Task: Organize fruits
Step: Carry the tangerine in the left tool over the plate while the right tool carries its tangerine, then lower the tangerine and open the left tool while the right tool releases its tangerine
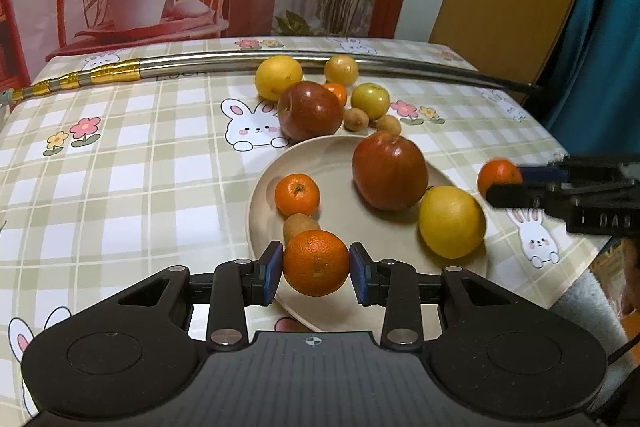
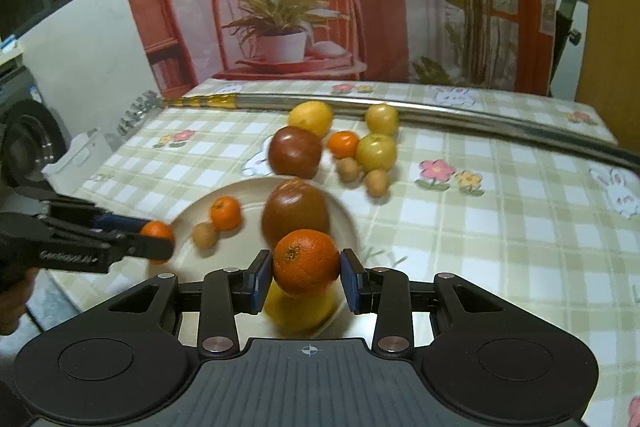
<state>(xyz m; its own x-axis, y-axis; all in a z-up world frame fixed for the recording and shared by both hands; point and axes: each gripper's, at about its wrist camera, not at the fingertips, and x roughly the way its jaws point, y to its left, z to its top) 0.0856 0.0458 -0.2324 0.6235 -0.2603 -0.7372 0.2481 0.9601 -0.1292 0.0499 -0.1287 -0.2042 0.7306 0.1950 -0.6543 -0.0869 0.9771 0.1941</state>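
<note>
My left gripper is shut on an orange just above the near rim of a beige plate. On the plate lie a mandarin, a kiwi, a red apple and a lemon. My right gripper is shut on a second orange over the plate's right side, above the lemon. Each gripper shows in the other's view: the right gripper and the left gripper.
Behind the plate lies a cluster of loose fruit: a red apple, a yellow citrus, two yellow-green fruits, a small mandarin and small brown fruits. A metal rod runs across the far side of the table. A checked cloth covers the table.
</note>
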